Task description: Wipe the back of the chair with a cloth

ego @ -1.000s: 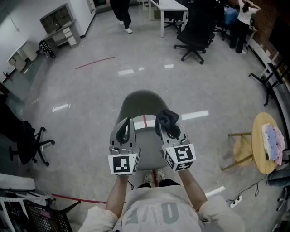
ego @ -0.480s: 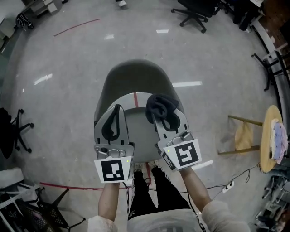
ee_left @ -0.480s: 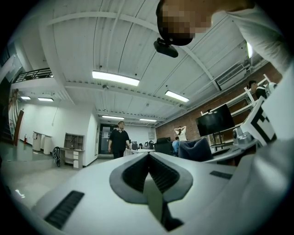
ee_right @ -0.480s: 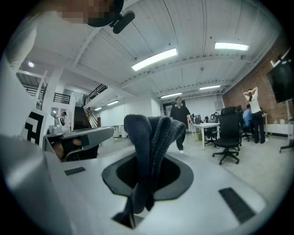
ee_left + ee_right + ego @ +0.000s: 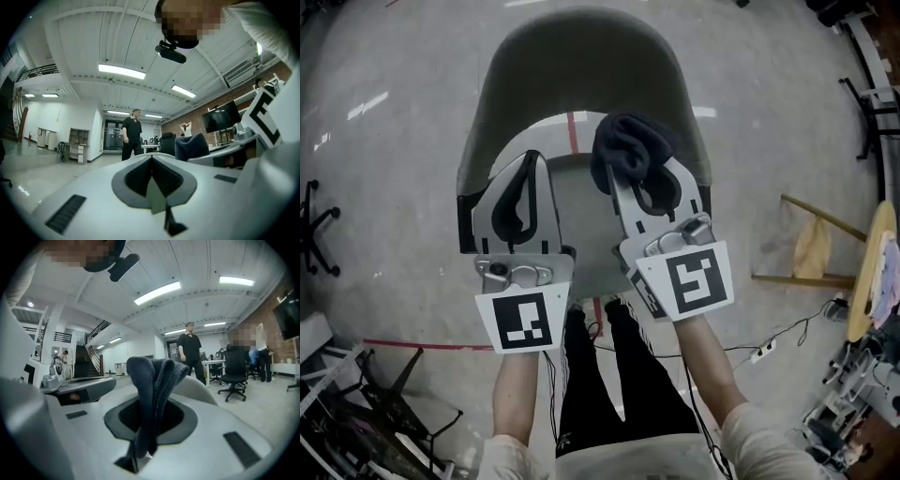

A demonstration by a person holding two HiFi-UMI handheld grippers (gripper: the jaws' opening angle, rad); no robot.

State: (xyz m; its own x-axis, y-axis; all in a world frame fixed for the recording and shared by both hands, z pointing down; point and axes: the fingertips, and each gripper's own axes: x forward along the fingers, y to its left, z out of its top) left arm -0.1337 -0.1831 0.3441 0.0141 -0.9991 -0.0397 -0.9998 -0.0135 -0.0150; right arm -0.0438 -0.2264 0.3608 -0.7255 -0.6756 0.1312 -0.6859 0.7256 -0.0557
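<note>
A grey-green shell chair stands below me in the head view, its curved back [image 5: 581, 56] on the far side and its pale seat [image 5: 581, 244] under both grippers. My right gripper [image 5: 630, 178] is shut on a dark blue-grey cloth [image 5: 628, 150], which bunches up above the jaw tips near the inside of the chair back. The right gripper view shows the folded cloth [image 5: 152, 380] pinched upright, with the chair back [image 5: 199, 387] just behind it. My left gripper [image 5: 523, 192] hovers over the seat's left side, shut and holding nothing, its tips [image 5: 152, 164] meeting.
A wooden stool [image 5: 811, 253] and a round wooden table [image 5: 870, 272] stand to the right, with a power strip [image 5: 759, 354] and cables on the floor. Red tape [image 5: 412, 345] marks the floor. A person in black [image 5: 190, 350] and an office chair [image 5: 233, 371] are far off.
The chair has come nearer and larger beneath me. Both grippers have moved forward over the seat towards the chair back, the cloth still in the right one.
</note>
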